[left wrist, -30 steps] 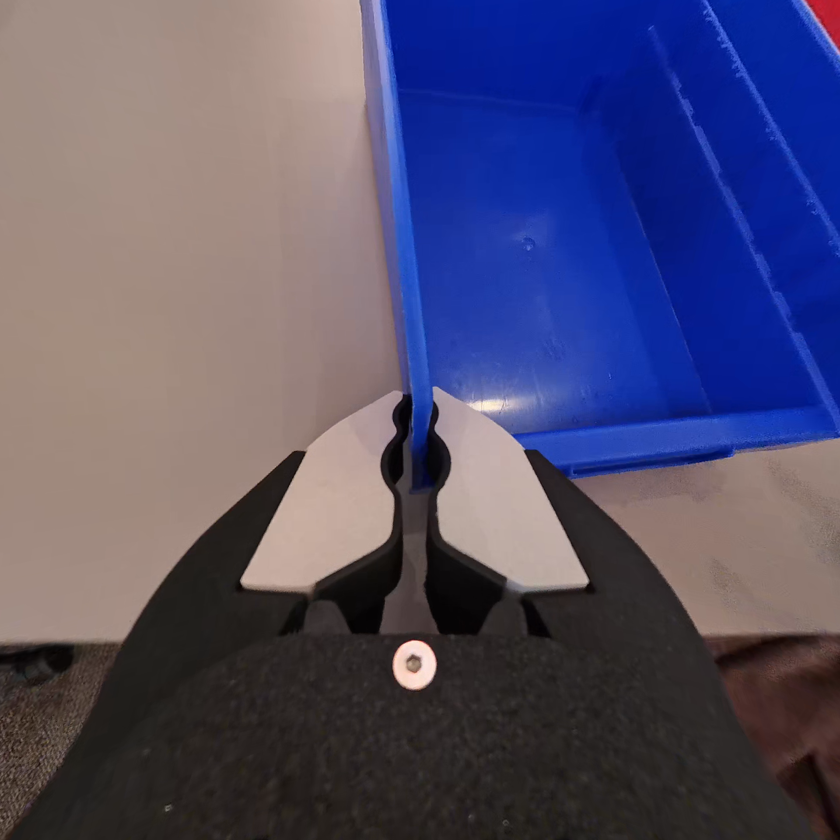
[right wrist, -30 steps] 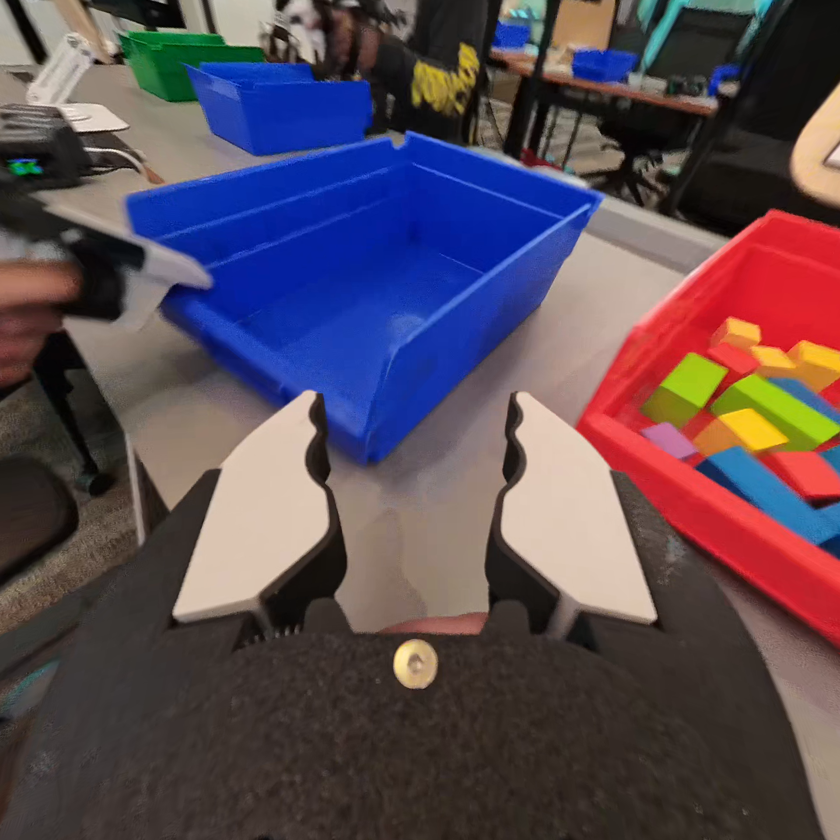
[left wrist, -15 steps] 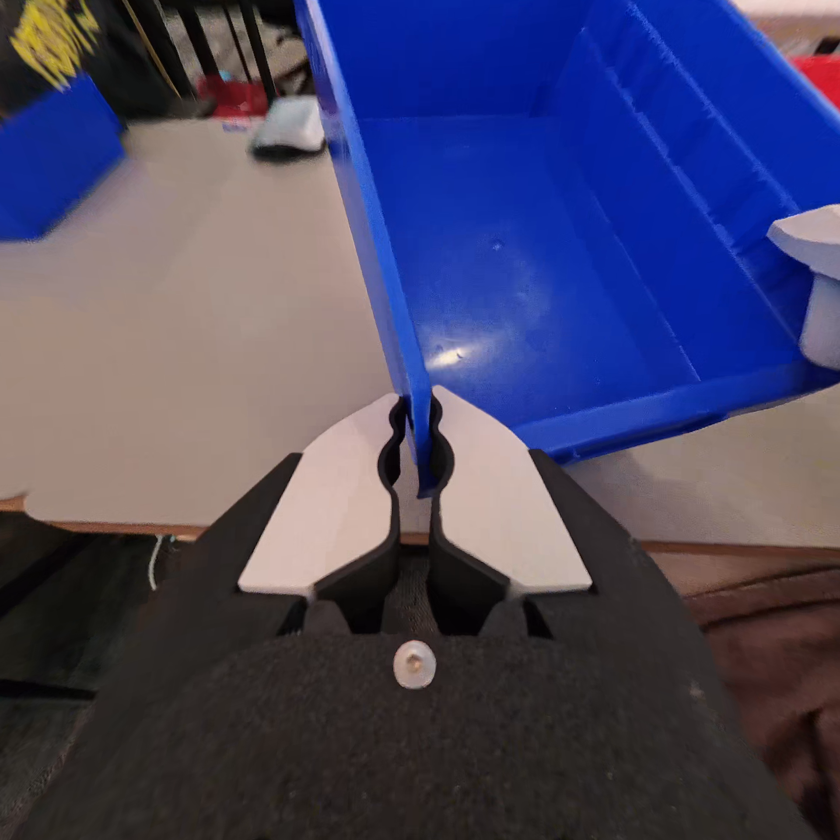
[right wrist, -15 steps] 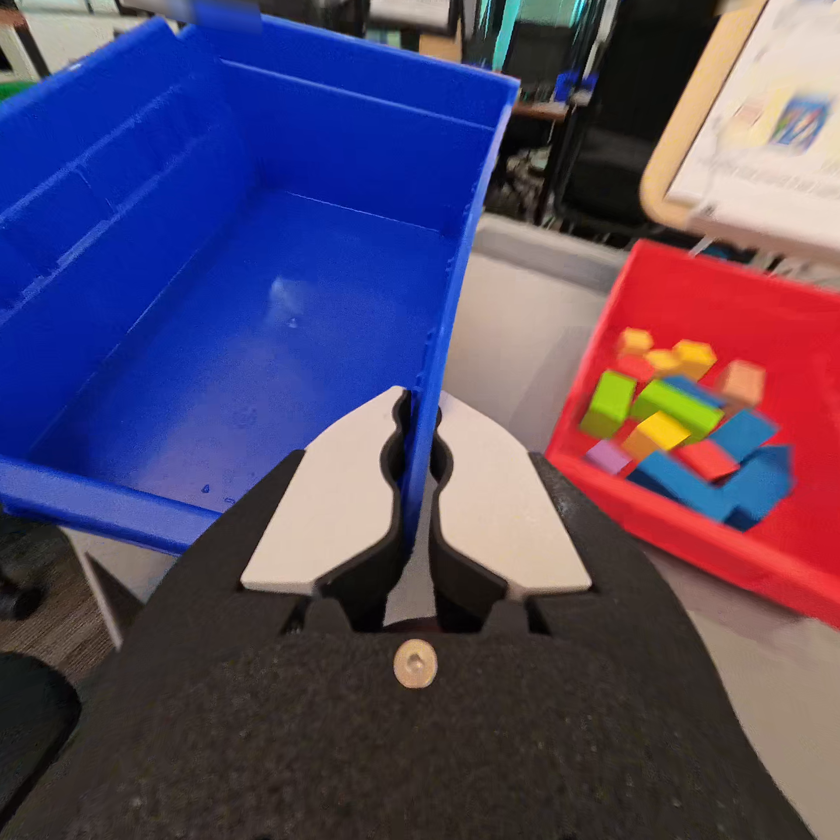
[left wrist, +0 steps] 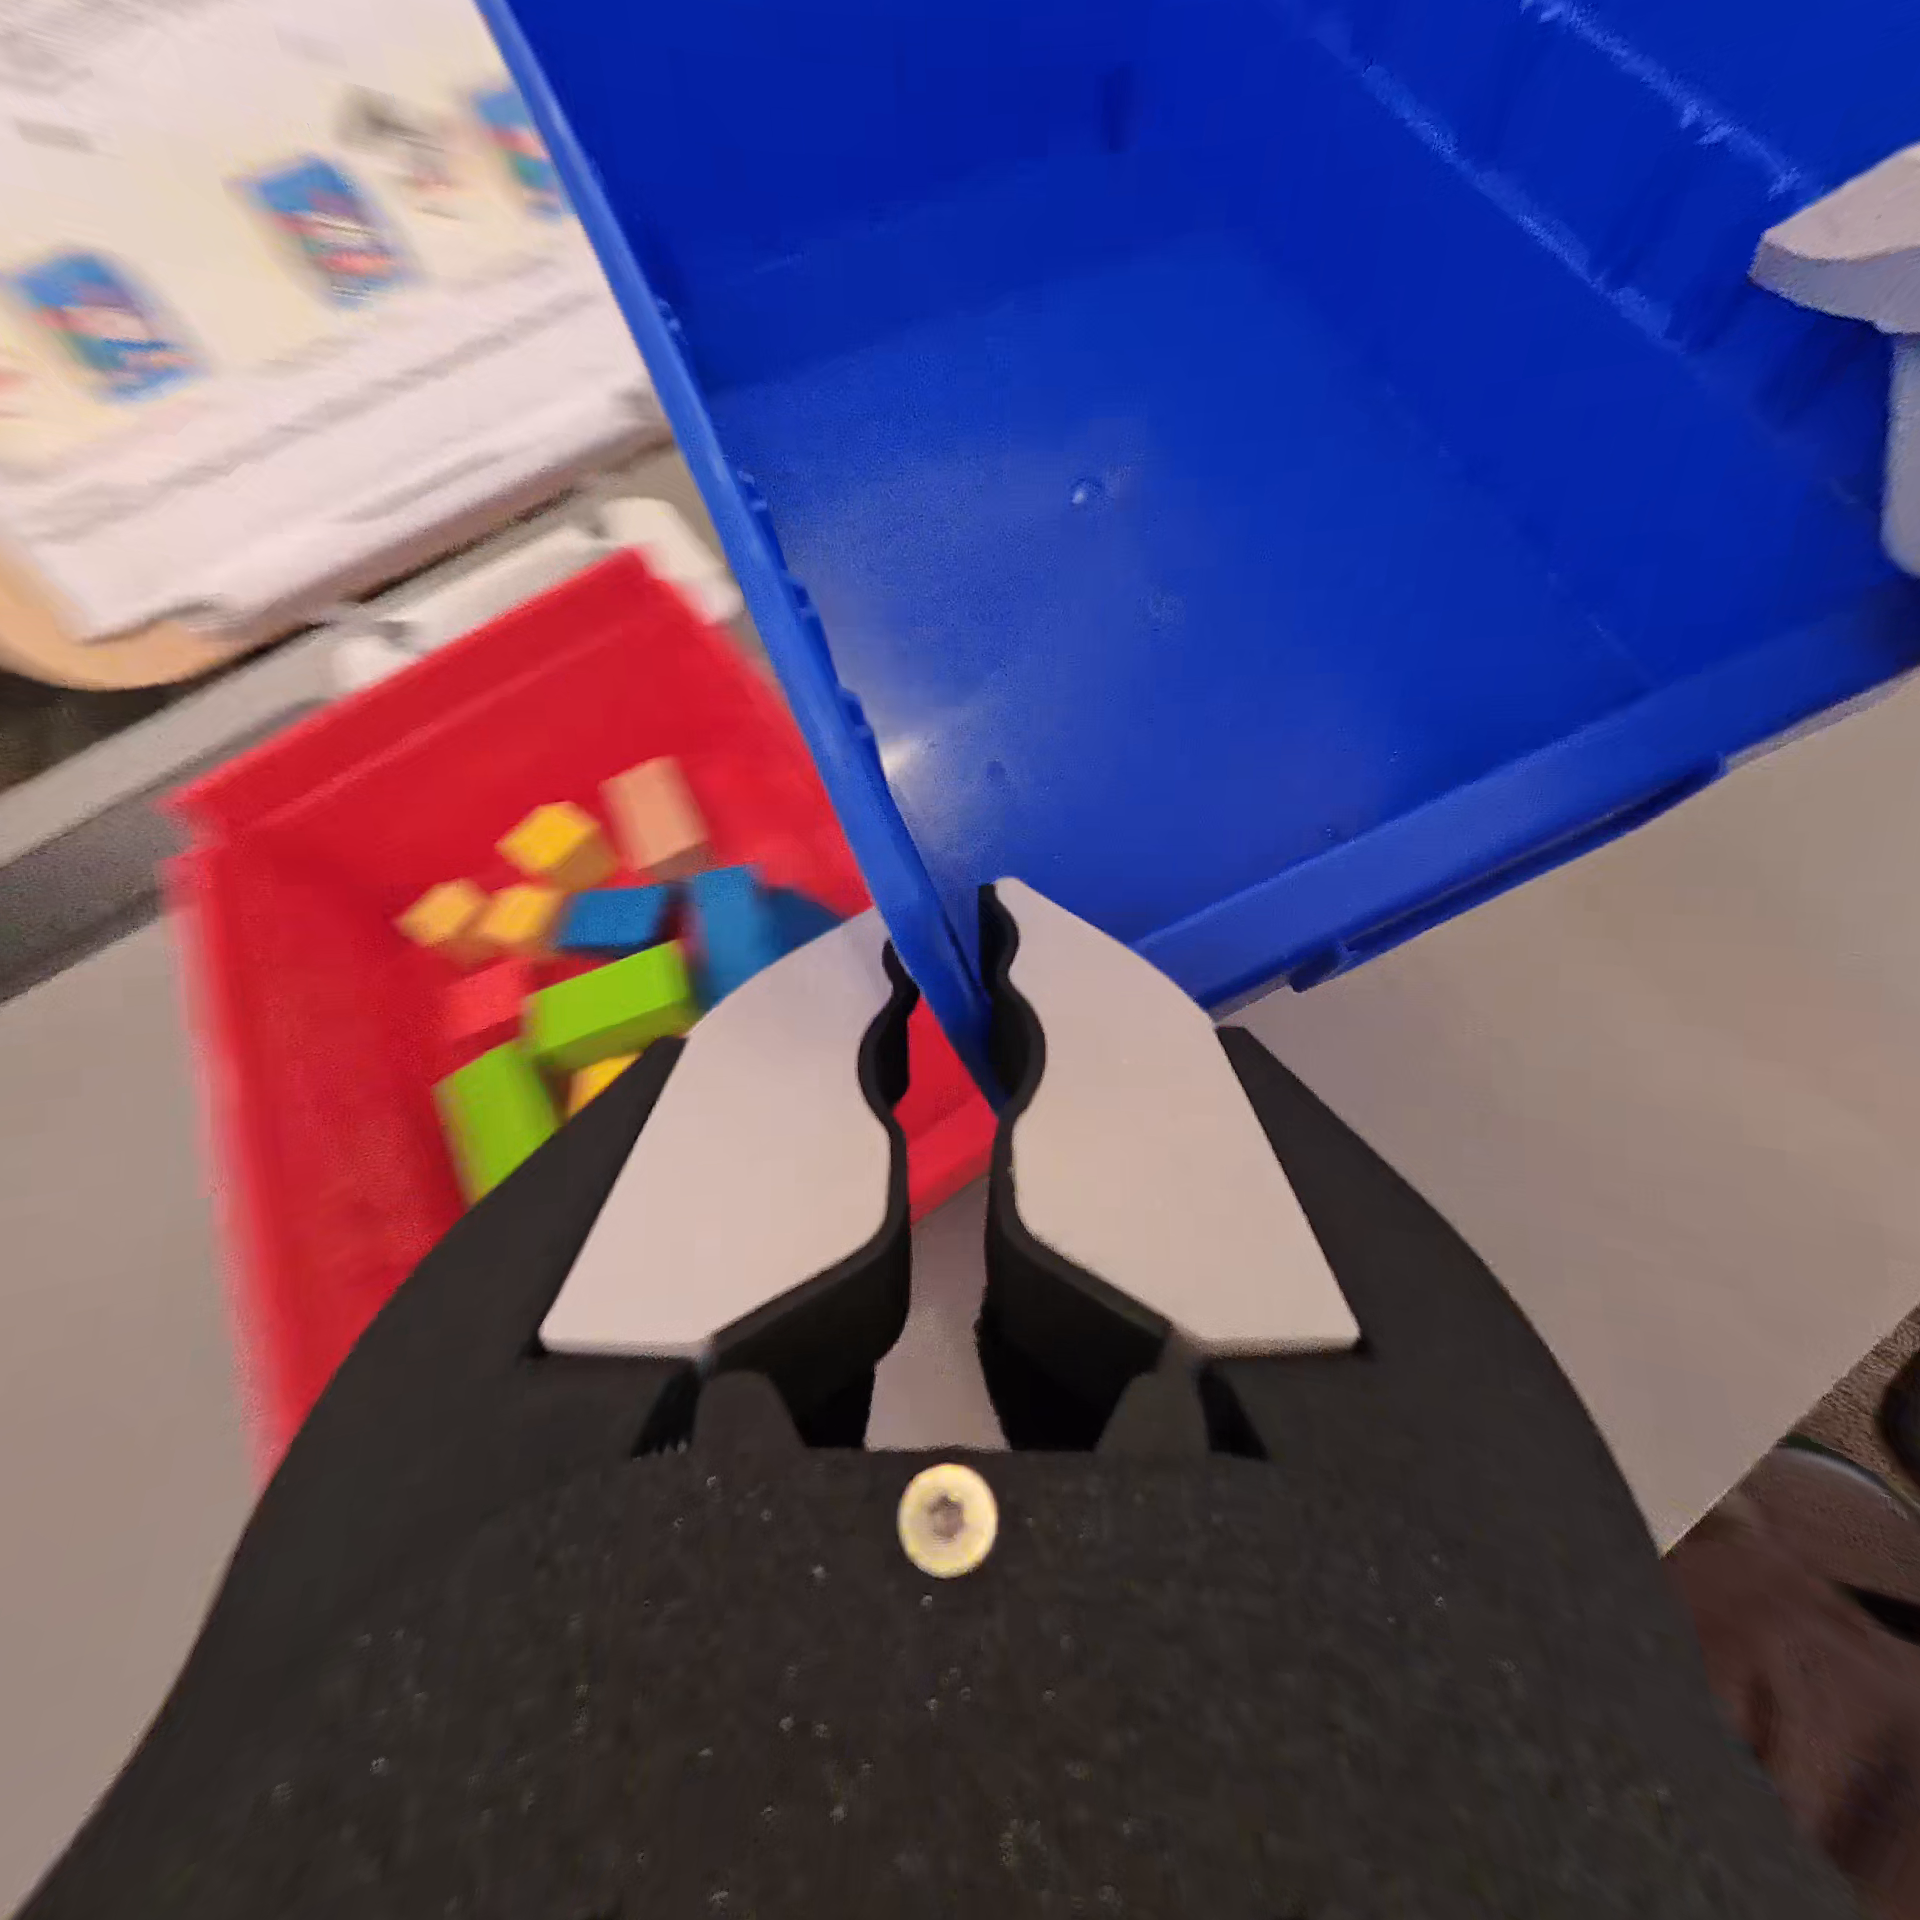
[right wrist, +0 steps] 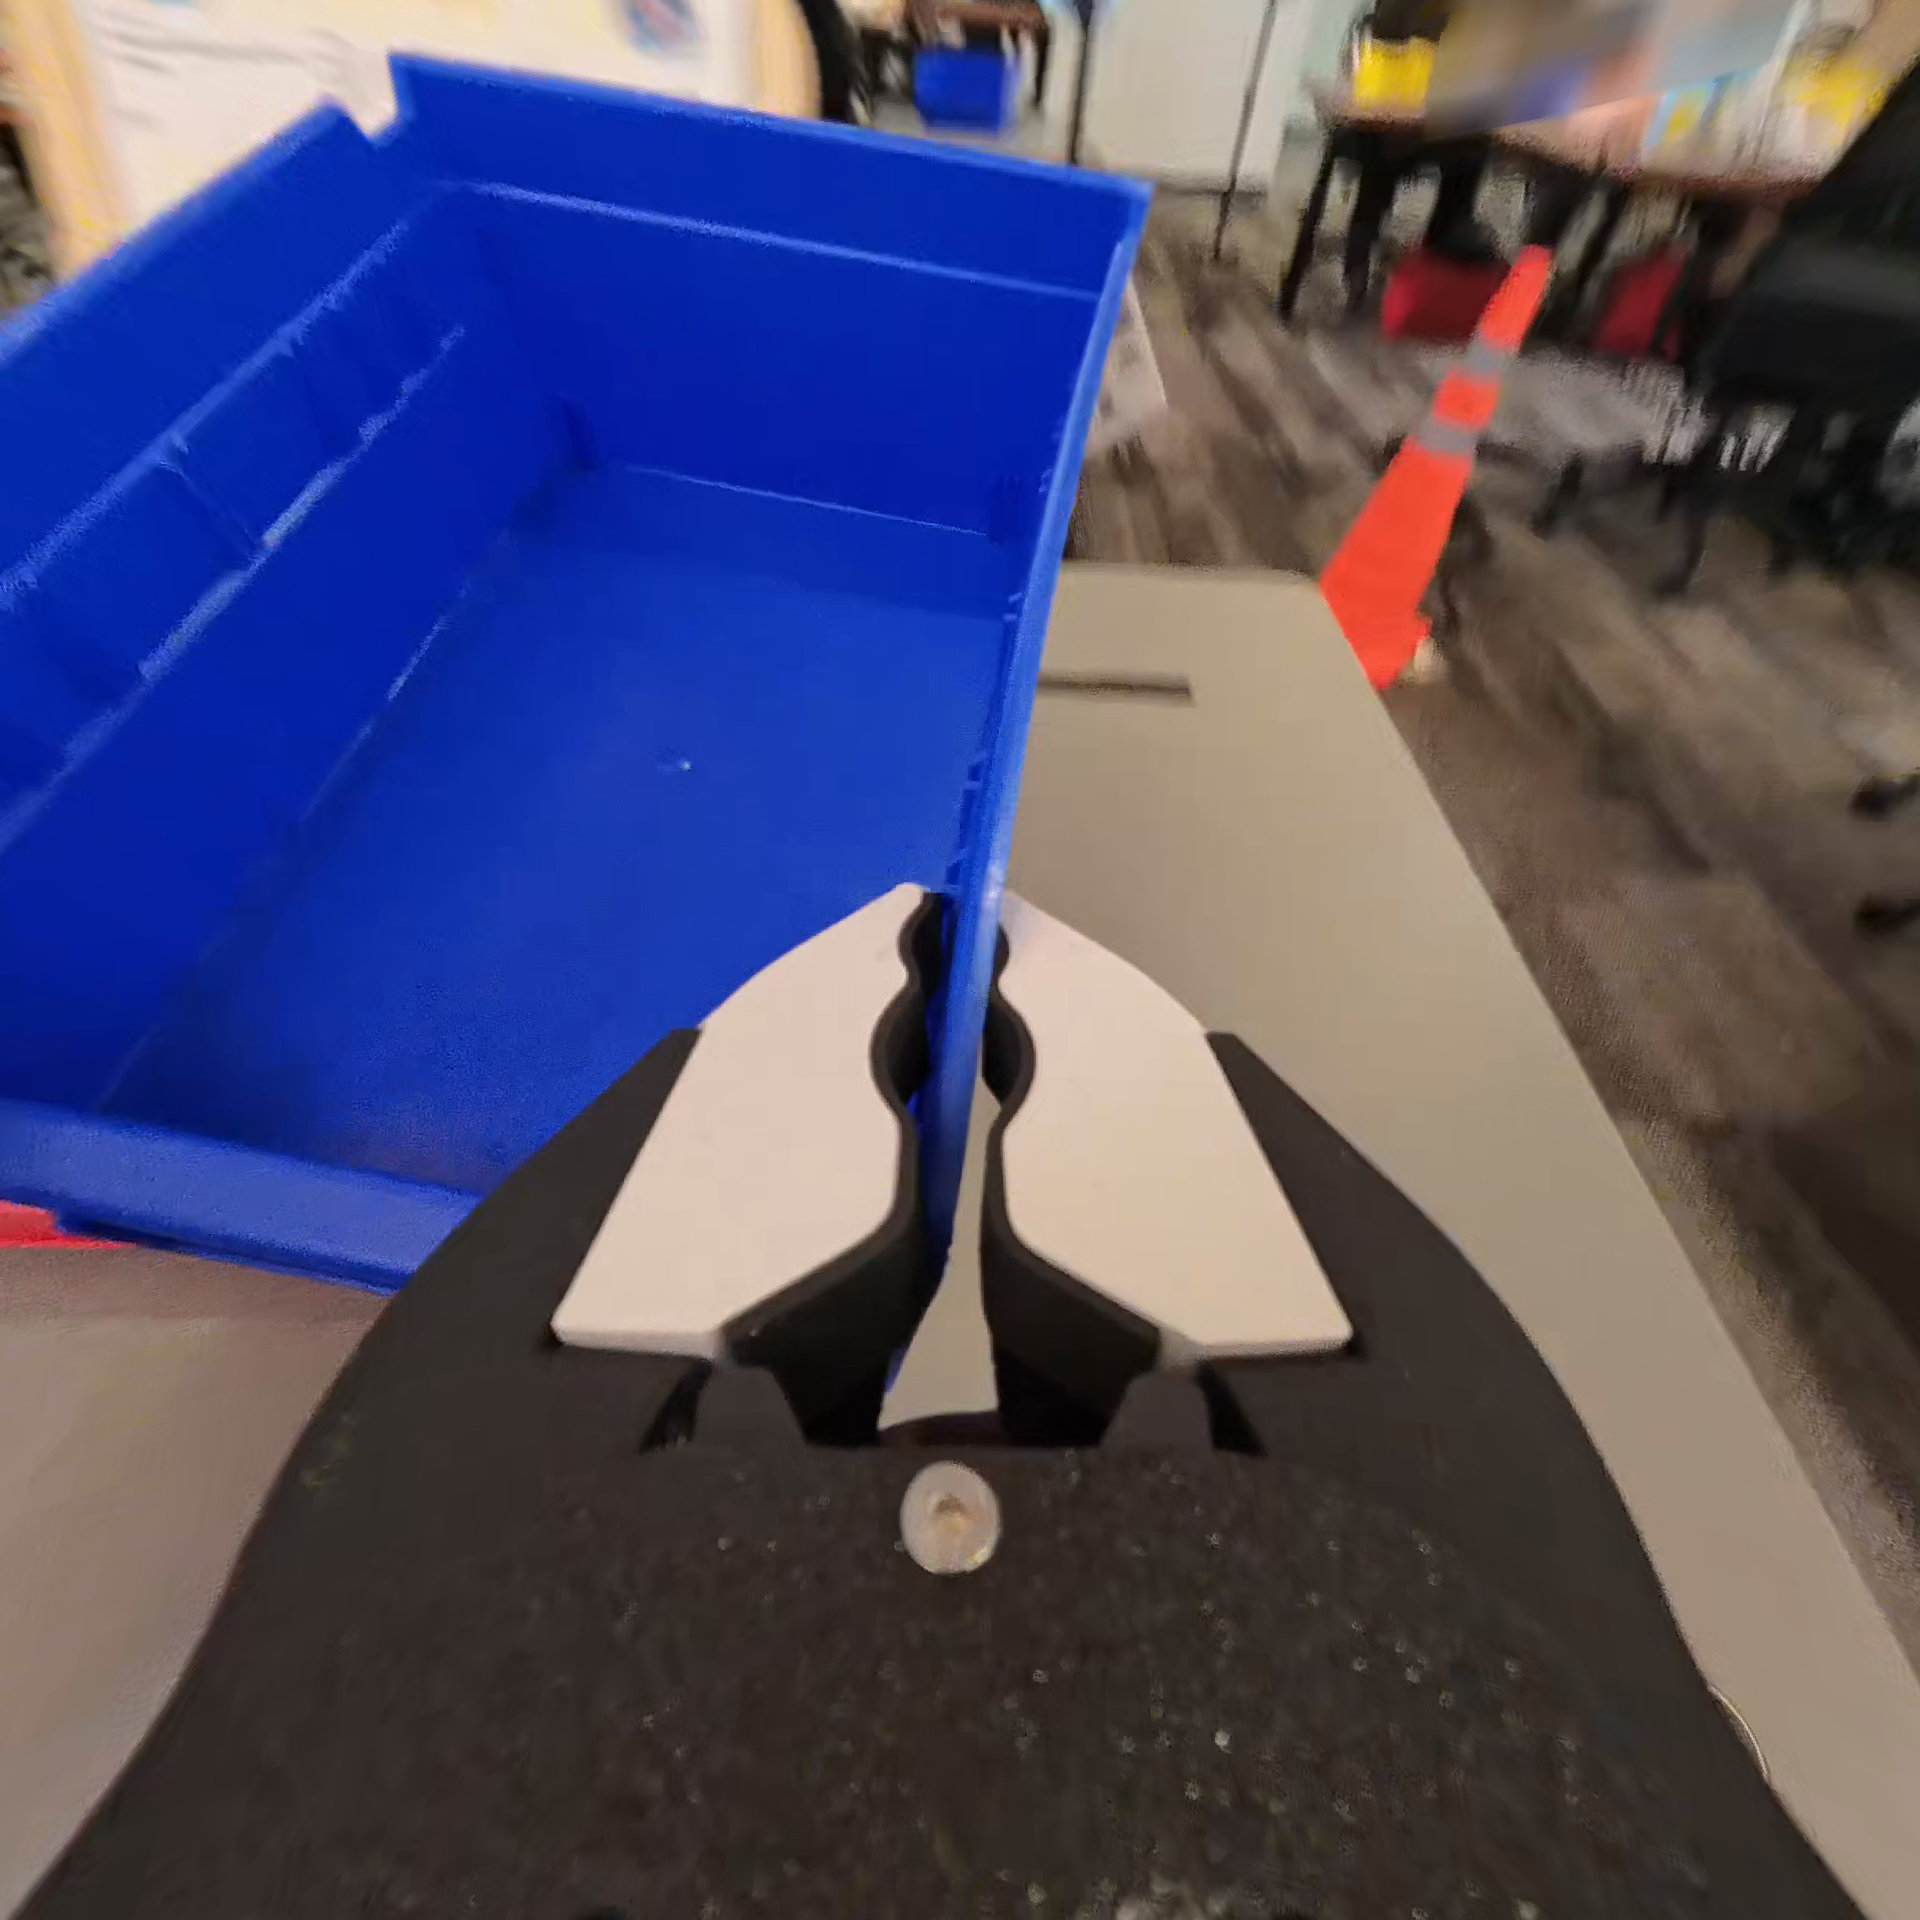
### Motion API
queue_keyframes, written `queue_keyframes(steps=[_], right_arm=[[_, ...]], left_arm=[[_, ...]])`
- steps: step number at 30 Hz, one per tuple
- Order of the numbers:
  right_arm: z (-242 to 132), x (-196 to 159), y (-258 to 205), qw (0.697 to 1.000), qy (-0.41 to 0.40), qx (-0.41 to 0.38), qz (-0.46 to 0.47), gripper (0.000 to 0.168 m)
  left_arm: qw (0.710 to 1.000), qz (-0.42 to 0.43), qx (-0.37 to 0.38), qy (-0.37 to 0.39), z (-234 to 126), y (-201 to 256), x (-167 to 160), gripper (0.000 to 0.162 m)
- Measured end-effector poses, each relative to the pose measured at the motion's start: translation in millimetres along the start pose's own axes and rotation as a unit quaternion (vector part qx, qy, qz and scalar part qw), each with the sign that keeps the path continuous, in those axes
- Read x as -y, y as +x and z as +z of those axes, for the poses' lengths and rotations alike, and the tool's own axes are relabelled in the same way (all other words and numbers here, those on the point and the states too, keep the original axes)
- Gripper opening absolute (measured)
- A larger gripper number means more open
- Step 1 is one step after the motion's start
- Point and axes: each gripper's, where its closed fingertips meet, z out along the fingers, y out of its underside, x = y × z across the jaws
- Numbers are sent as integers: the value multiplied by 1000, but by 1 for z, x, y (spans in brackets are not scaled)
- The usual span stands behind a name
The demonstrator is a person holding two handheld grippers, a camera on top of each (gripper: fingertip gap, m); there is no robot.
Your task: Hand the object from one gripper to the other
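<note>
Holding the bin [left wrist: 1247,468] from two sides: both grippers are on it at once, so by my reading the handover is at its midpoint, with receiving grip made and giving grip not yet let go.

Left wrist view, left to right. Upper left, blurred papers [left wrist: 260,312]. Below them, a red bin [left wrist: 343,935] of coloured blocks [left wrist: 613,997] on the grey table [left wrist: 1507,1091]. Centre, the left gripper [left wrist: 948,997]: jaws narrow but not tight, the bin's side wall running between them and lying against the right-hand finger, a slit of daylight on the other side. Looks a loosening or light pinch; hard to say how much load it carries. Far right edge, a pale finger [left wrist: 1839,249] of the other gripper on the opposite wall.

Right wrist view, left to right. The bin fills the left half, empty, tilted, its near lip low at lower left. Centre, the right gripper [right wrist: 961,997] is pinched firmly on the bin's right wall, which passes deep between the fingers. Right of that, bare table running to its far edge, then floor, an orange cone [right wrist: 1423,488], and chair legs, all well apart.

Left to do: left jaws spread and back off clear of the wall. Open room lies right, over the bare table; the red bin crowds the other side just beyond the left gripper.
</note>
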Motion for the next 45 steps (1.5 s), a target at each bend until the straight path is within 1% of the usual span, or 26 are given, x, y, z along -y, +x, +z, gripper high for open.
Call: queue_keyframes(steps=[3,5,7,9,12,14,16,18,19,21,23,24,26,27,28,29,31,32,33,34,35,37,38,40,44,45], right_arm=[[27,-62,85,998,-53,-21,19,5],[38,-96,121,997,-65,-28,20,5],[44,-123,144,996,-70,-23,40,5],[45,-132,157,997,-69,-26,30,5],[47,-131,166,997,-56,-25,45,6],[46,-128,167,998,-30,-24,43,12],[34,-117,170,999,-13,-39,21,33],[10,-84,166,998,42,-47,-15,34],[-2,-62,149,996,82,-22,-35,34],[-19,-26,90,989,125,41,-74,44],[-19,-19,2,981,104,106,-124,57],[-13,-25,-44,979,89,127,-133,65],[7,-52,-135,978,45,169,-118,67],[19,-71,-170,976,20,176,-127,68],[33,-87,-190,979,3,151,-135,67],[45,-95,-198,984,-6,111,-138,61],[62,-102,-213,989,-12,95,-116,56],[69,-103,-214,991,-19,86,-104,53],[77,-106,-212,992,-33,74,-97,48],[83,-108,-210,993,-47,66,-90,44],[88,-107,-213,992,-54,75,-80,37],[97,-102,-214,994,-57,81,-51,21],[102,-100,-211,994,-69,77,-44,6],[102,-96,-224,990,-81,94,-67,5],[50,-92,-268,985,-83,133,-78,5],[47,-88,-281,984,-83,138,-81,4]], left_arm=[[999,6,-35,-37,73,72,-7,11],[997,-3,-48,-60,109,106,-22,10],[996,-12,-58,-63,130,132,-34,10],[995,-24,-70,-60,139,150,-43,12],[994,-45,-95,-37,142,163,-47,15],[991,-32,-130,-29,132,167,-45,21],[985,-27,-170,-19,100,160,-42,47],[973,-60,-222,32,44,138,-25,60],[964,-90,-238,70,13,116,-14,68],[961,-131,-212,125,-37,47,-8,71],[979,-130,-106,114,-57,-38,-35,70],[988,-120,-35,90,-58,-80,-57,75],[991,-115,65,14,-52,-140,-110,83],[987,-123,98,-22,-47,-160,-135,86],[984,-139,106,-46,-39,-169,-154,87],[981,-165,81,-57,-29,-168,-166,86],[973,-225,14,-55,-7,-157,-174,82],[966,-253,-22,-46,4,-151,-172,76],[959,-277,-45,-45,13,-149,-171,61],[955,-288,-58,-45,21,-149,-170,49],[954,-290,-60,-42,26,-152,-167,43],[962,-267,-14,-53,30,-167,-168,27],[964,-258,9,-60,27,-175,-168,15],[964,-248,33,-87,13,-182,-171,13],[963,-243,52,-102,-57,-188,-190,12],[961,-248,60,-107,-66,-197,-194,11]])
